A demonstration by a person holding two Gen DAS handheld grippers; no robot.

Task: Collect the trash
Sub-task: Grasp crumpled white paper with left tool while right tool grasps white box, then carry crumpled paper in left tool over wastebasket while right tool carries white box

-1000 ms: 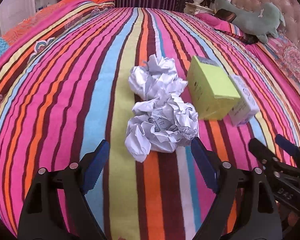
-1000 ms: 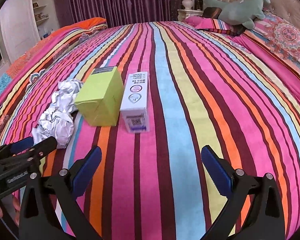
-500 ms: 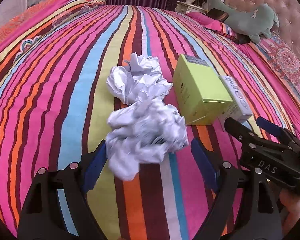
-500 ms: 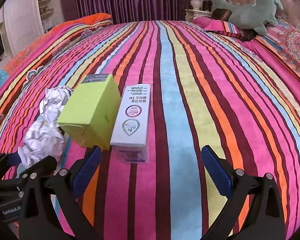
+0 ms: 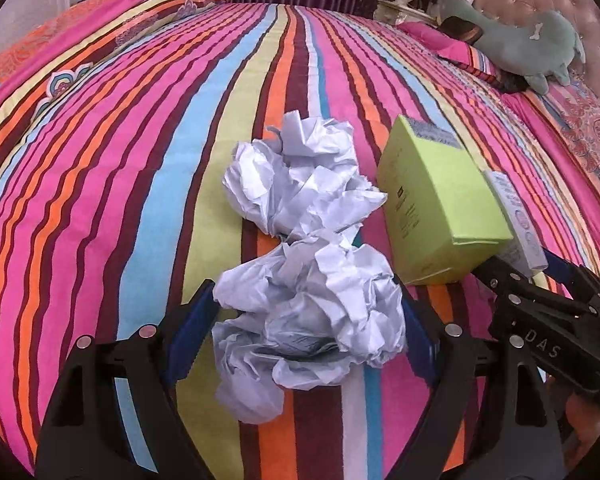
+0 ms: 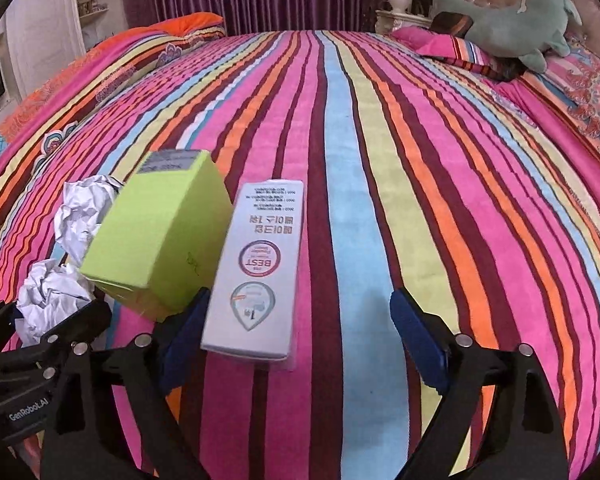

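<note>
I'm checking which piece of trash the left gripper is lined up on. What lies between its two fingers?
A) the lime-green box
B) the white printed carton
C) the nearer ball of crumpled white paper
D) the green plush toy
C: in the left wrist view, the nearer crumpled paper ball fills the gap between the left gripper fingers; the lime-green box sits off to the right.

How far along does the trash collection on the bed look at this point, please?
Nothing looks collected yet: both crumpled paper balls, the near one and the far one, the green box and the white carton lie on the striped bedspread. In hand: the left gripper straddles the near ball, jaws open; the right gripper, jaws just closing, brackets the carton without touching. All four pickups remain.
</note>
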